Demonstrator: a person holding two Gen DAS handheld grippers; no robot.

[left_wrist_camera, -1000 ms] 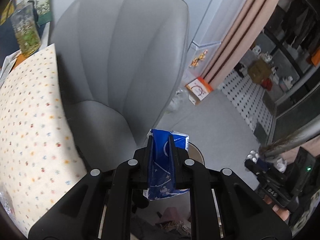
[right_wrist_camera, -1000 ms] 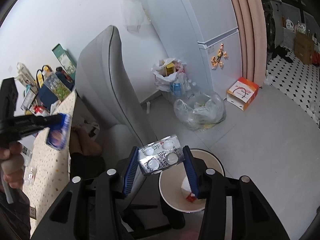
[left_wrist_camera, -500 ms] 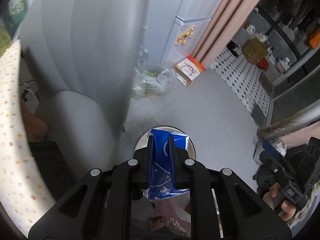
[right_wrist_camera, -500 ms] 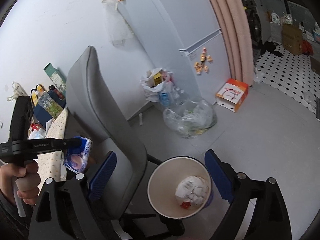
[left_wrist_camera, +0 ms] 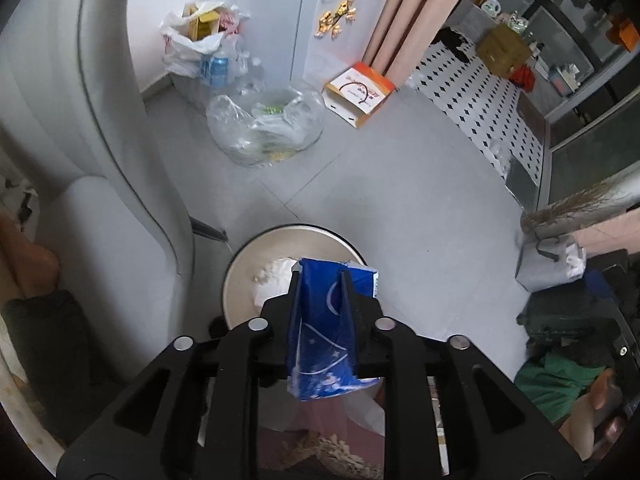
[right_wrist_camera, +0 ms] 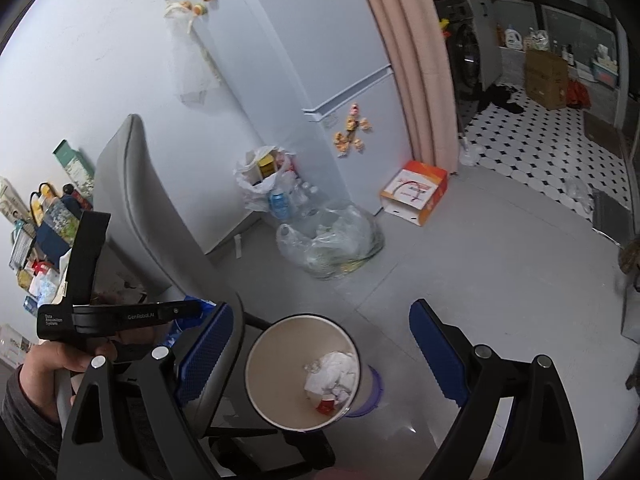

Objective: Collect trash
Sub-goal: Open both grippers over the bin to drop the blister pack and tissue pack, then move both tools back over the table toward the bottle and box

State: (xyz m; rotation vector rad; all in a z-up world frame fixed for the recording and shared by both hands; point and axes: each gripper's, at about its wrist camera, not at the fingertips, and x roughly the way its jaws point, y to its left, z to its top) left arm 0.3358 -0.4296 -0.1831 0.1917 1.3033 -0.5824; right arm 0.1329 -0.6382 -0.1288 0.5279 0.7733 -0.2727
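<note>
My left gripper (left_wrist_camera: 322, 280) is shut on a blue wrapper (left_wrist_camera: 326, 328) with white stars and holds it over the near rim of the round trash bin (left_wrist_camera: 240, 264). The bin (right_wrist_camera: 256, 364) stands on the floor beside the chair and holds crumpled white paper (right_wrist_camera: 332, 374) and a red scrap. My right gripper (right_wrist_camera: 320, 344) is open and empty above the bin, its blue pads (right_wrist_camera: 204, 350) spread wide. The left gripper (right_wrist_camera: 120, 316) also shows in the right wrist view, left of the bin, with the wrapper mostly hidden behind a pad.
A grey chair (left_wrist_camera: 100, 128) stands left of the bin. A clear plastic bag (left_wrist_camera: 264, 128), a white bag of bottles (left_wrist_camera: 200, 52) and an orange-white box (left_wrist_camera: 360, 92) lie by the fridge (right_wrist_camera: 320, 60). A cluttered table (right_wrist_camera: 36, 248) is at far left.
My right gripper opened and the silver pill blister it held is gone from it. My left gripper swung right from the chair with the blue wrapper, to over the bin.
</note>
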